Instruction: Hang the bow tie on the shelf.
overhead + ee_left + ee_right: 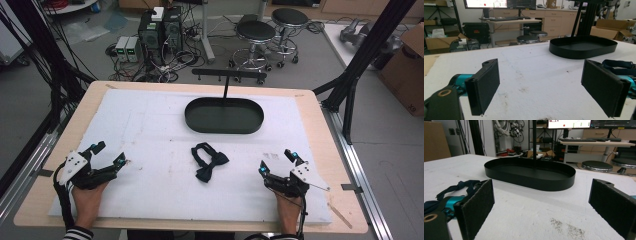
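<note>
Bow tie: a dark bow tie [208,162] lies flat on the white mat [150,130], about midway between your two grippers and apart from both.
Bow tie, direction: its long axis runs on a slant in the high view, with the knotted bow toward your near right and the looped neck strap toward the far left.
Tray: a black oval tray [224,115] sits on the mat beyond the bow tie, its long axis running left to right across the table (well apart from the tie).
Tray, contents: nothing lies in it; a thin black post rises from about its middle.
Left gripper: your left gripper [108,154] rests near the table's near left corner, jaws spread wide with only bare mat between the pads.
Right gripper: your right gripper [276,162] rests at the near right, jaws likewise spread wide, nothing between them.
Bow tie from the grippers: the left gripper view shows it [621,65] behind one jaw; the right gripper view shows its strap [459,187] behind the other.
Writing: monitors in the background carry text, probably status readouts, too small to read.
</note>
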Demonstrator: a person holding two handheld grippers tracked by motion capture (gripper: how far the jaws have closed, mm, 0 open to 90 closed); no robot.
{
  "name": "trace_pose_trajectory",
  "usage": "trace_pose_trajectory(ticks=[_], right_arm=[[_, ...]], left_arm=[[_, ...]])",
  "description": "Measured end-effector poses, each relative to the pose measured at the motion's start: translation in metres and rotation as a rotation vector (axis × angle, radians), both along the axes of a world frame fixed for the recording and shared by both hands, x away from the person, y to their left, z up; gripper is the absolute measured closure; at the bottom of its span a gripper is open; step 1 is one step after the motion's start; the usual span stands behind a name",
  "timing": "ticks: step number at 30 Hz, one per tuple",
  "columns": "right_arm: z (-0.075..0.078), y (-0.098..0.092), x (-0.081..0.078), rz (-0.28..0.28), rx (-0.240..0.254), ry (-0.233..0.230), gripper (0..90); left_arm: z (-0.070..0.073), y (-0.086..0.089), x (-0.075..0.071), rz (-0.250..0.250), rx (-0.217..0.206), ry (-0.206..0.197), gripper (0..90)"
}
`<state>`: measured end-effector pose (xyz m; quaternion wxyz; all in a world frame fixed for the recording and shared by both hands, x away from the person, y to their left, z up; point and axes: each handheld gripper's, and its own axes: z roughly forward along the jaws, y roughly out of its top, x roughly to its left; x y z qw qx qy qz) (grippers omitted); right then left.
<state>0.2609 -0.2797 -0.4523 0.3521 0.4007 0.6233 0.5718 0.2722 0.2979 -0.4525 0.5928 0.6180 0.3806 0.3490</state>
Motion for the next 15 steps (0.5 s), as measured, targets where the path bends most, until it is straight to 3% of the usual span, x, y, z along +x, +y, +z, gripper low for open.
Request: trace_pose_trajectory(ticks=[15], right_arm=[[-0.0001,-0.0010,0.0005,-0.001,0.004,-0.002,5.3]], left_arm=[[0.0003,-0.0012,0.0004,-0.001,0.013,0.003,15.7]])
